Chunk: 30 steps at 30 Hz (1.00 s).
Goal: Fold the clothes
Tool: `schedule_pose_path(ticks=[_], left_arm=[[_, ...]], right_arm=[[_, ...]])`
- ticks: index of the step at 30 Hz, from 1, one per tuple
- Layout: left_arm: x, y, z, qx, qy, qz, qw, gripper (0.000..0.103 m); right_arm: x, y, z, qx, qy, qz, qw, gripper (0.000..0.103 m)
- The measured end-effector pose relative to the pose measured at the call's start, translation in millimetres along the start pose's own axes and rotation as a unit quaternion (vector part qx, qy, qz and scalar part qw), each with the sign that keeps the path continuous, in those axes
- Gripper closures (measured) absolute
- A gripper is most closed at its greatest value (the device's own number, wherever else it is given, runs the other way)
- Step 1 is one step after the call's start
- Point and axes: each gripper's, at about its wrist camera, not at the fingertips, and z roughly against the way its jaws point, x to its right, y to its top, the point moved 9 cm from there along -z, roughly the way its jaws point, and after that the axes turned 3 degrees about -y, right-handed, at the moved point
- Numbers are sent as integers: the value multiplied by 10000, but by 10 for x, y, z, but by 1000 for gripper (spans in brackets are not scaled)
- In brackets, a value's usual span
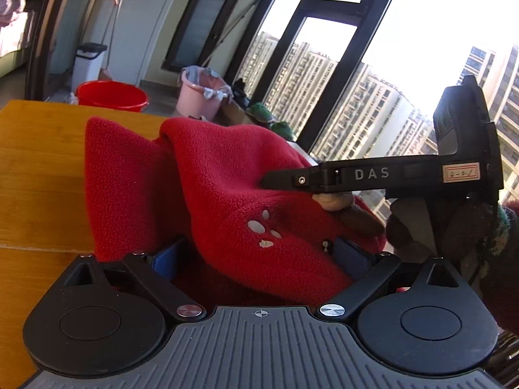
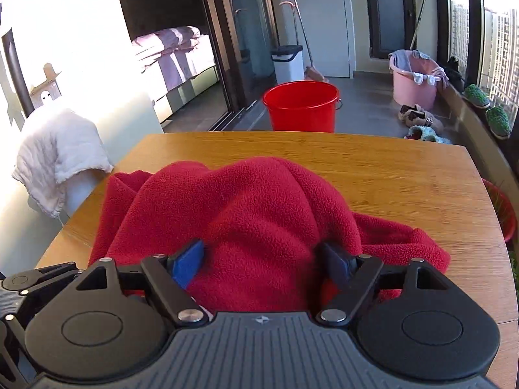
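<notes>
A red fleece garment (image 1: 220, 194) with small white embroidery is bunched on the wooden table (image 1: 39, 168). It is draped over my left gripper (image 1: 259, 259), whose blue pads (image 1: 165, 261) stand wide apart with cloth lying between them. In the right wrist view the same fleece (image 2: 246, 214) is heaped over my right gripper (image 2: 262, 265), whose blue pads (image 2: 186, 267) also stand apart with a thick wad of cloth between. The right gripper's black body (image 1: 382, 175) reaches in from the right in the left wrist view, its tip against the fleece.
The wooden table (image 2: 389, 175) stretches ahead, with its far edge near a red bucket (image 2: 301, 105) on the floor. A pink basin (image 2: 415, 81) stands by the window. A white towel (image 2: 58, 149) hangs at the table's left. Slippers (image 2: 418, 118) lie on the floor.
</notes>
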Motion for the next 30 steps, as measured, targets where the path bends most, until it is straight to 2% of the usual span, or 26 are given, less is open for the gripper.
schedule_pose_path(ticks=[2,5,7,8,11,14,17,18,19,21,22,23,25,28,30], left_arm=[[0,-3,4,4,-18,3,10000,3],[16,-8,-13,-9,-53,-35,10000,0],[24,-12,-25,-10,-56,-58,10000,0],[23,-13,-26,-8,-64,-53,10000,0],[6,-13,-19,13,-112,2,9999,0],[-8,-16,-11,32,-150,46,9999,0],[-39,-7,-12,69,-200,134,9997,0],[-54,-5,-7,96,-238,194,9995,0],[-73,0,0,127,-277,261,9992,0],[-101,11,19,185,-359,381,9985,0],[-117,26,34,228,-425,442,9979,0],[-133,45,65,278,-489,511,9971,0],[-145,124,187,431,-645,652,9948,0],[-108,311,525,908,-1080,774,9870,0],[-132,469,794,1312,-821,667,9857,0]], right_arm=[[-40,57,-47,-75,-29,227,9997,18],[-224,413,141,434,6,1085,9931,18],[-294,610,120,497,124,1278,9905,14],[-273,634,1,361,160,1249,9914,9],[-206,698,-360,-58,259,1172,9927,7],[-108,476,-768,-787,370,1201,9889,4],[29,408,-1023,-1334,973,247,9860,3],[30,416,-1038,-1342,1056,152,9852,6],[1,420,-1014,-1278,1109,185,9854,17],[-86,423,-861,-992,1070,428,9884,29],[-131,428,-782,-848,1054,540,9893,41],[-176,451,-685,-702,1073,575,9901,58],[-235,519,-458,-402,1112,581,9913,68],[-306,573,-19,139,1133,742,9907,72],[-410,520,263,494,977,1137,9875,72]])
